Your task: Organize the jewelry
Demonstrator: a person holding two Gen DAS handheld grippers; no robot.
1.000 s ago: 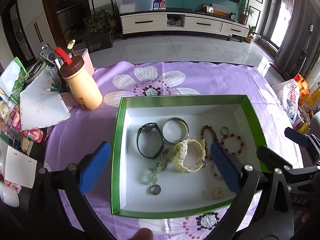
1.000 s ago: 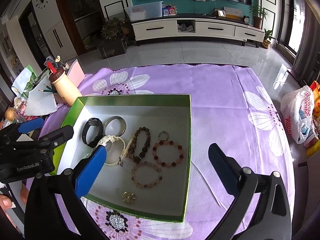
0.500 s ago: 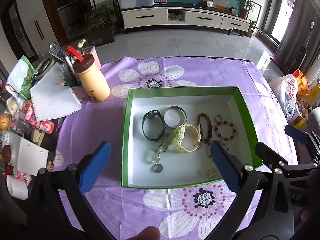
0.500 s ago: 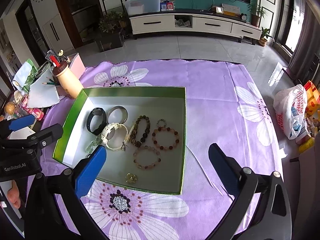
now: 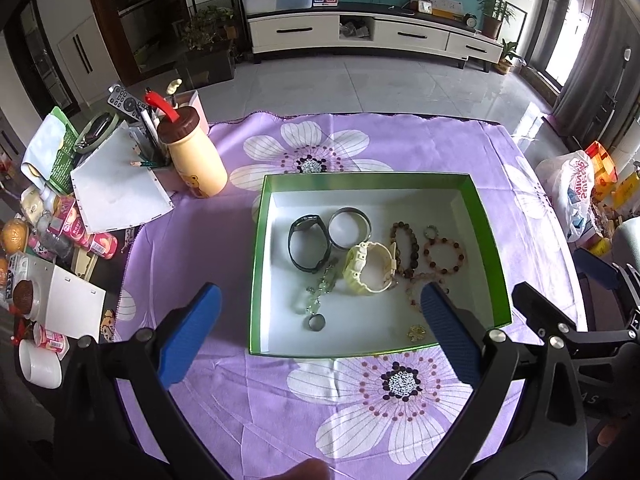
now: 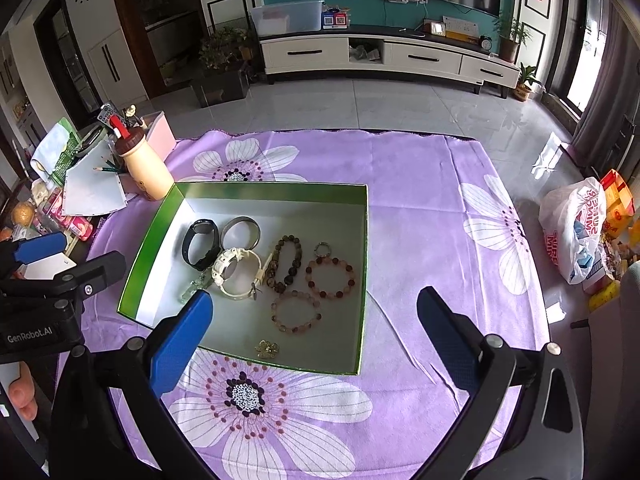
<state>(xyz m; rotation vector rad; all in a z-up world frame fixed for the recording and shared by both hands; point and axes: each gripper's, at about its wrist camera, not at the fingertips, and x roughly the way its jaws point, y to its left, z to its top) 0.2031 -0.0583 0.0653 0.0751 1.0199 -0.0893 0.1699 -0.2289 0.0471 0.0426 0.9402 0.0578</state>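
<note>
— Jewelry from the left wrist view?
— Green-walled box [image 5: 486,232] on the purple cloth [image 5: 192,248] holds a black watch [image 5: 309,248], cream watch [image 5: 370,266], silver bangle [image 5: 350,233]. Left gripper [image 5: 320,330] is spread wide, empty.
— And the right wrist view?
— Same box [image 6: 363,280]; bead bracelets [image 6: 330,276] lie beside a gold brooch [image 6: 267,349]. Right gripper [image 6: 314,334] gapes too, holding nothing.

Left gripper [image 5: 316,336] jaws spread, right gripper [image 6: 312,340] likewise, both empty
</note>
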